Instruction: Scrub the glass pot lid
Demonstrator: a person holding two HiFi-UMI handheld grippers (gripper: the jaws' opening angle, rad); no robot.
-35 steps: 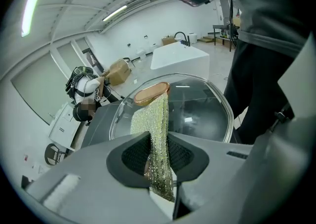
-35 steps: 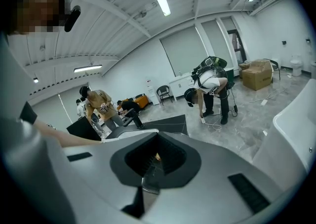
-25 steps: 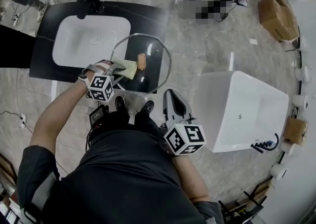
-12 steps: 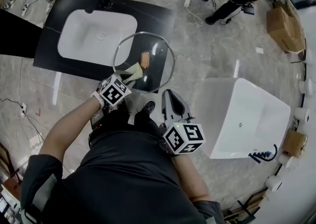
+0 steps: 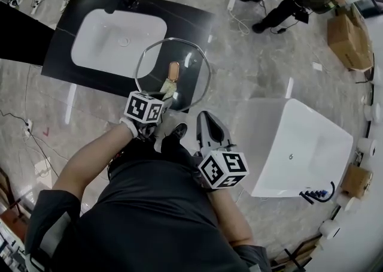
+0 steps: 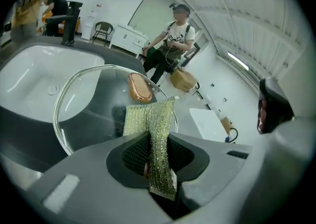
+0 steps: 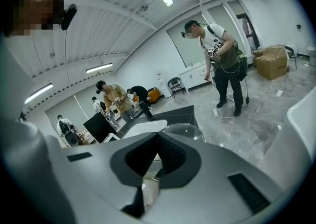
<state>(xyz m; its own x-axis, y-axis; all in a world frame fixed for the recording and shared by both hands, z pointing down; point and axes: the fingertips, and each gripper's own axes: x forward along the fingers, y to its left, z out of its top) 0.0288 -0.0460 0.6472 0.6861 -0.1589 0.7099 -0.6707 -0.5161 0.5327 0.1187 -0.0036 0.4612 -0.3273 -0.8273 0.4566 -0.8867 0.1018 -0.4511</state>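
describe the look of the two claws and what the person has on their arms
The left claw and right claw share one design: a smooth matte grey shell with black textured pads set in a dark hollow. Each carries a white cube printed with black square markers. The person wears a dark short-sleeved shirt; its left sleeve has a lighter grey band.

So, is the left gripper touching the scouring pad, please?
Touching: in the left gripper view, the left gripper has its jaws clamped on the scouring pad.
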